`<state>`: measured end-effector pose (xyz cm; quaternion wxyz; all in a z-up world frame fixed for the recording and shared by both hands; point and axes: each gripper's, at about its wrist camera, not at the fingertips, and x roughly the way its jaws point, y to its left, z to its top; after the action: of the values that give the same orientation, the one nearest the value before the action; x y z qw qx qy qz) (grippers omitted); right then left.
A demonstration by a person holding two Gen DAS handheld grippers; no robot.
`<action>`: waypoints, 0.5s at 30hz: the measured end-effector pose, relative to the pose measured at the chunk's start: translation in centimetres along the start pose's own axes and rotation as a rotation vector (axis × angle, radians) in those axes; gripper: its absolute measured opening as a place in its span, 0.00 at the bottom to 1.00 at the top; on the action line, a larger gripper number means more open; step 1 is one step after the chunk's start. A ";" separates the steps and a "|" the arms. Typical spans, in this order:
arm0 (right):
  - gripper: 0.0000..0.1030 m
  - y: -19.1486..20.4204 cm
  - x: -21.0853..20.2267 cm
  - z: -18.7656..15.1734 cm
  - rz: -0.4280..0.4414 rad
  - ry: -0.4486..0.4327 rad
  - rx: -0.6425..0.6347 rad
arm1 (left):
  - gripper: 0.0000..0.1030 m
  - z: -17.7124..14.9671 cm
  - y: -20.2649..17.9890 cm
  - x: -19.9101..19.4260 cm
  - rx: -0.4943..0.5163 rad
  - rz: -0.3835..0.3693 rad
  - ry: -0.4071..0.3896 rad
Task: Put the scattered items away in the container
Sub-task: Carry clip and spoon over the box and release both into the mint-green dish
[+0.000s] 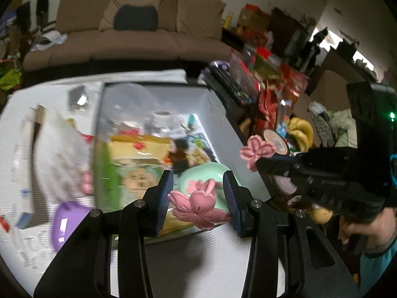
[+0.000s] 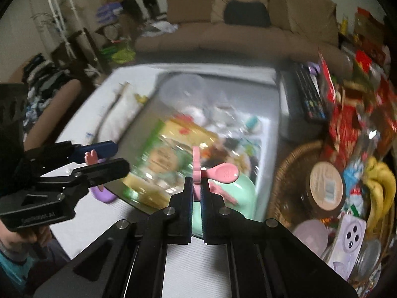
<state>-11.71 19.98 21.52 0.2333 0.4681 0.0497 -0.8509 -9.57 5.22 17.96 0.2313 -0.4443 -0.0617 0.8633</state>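
My left gripper [image 1: 197,193] is shut on a pink flower-shaped clip [image 1: 196,208], held over the near edge of the clear plastic container [image 1: 218,114]. My right gripper [image 2: 196,186] is shut on a second pink flower clip [image 2: 223,172], also above the container's [image 2: 273,114] near end. Each gripper shows in the other's view: the right gripper [image 1: 260,161] with its flower [image 1: 258,150], the left gripper [image 2: 119,157] with a pink petal [image 2: 90,157] showing. Inside the container lie several packets and a mint green dish [image 1: 211,173]. A purple item [image 1: 65,221] lies on the white cloth beside it.
A remote control [image 2: 310,94] lies on a grey box right of the container. A wicker basket [image 2: 292,164] with bananas [image 2: 379,186], jars and red snack packets crowds the right side. A brown sofa [image 1: 129,32] stands behind the table. A hand [image 1: 359,226] grips the right tool.
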 end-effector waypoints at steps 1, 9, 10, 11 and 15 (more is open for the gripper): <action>0.04 -0.6 0.5 -0.3 -0.008 0.013 0.000 | 0.38 0.0 -0.3 1.2 -0.004 -0.005 0.015; 0.05 -2.7 3.4 -1.7 -0.014 0.085 -0.028 | 0.38 -0.3 -1.1 7.7 -0.056 -0.042 0.113; 0.05 -2.8 3.6 -1.8 -0.013 0.091 -0.031 | 0.38 -0.3 -1.0 8.2 -0.062 -0.044 0.123; 0.05 -2.8 3.9 -2.0 -0.012 0.099 -0.035 | 0.38 -0.4 -1.0 8.7 -0.068 -0.046 0.131; 0.05 -3.3 4.7 -2.5 -0.016 0.104 -0.028 | 0.38 -0.5 -0.9 10.2 -0.087 -0.037 0.156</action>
<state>-13.40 22.05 15.85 0.2299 0.5078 0.0773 -0.8266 -13.93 10.57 10.42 0.2318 -0.5185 -0.0892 0.8182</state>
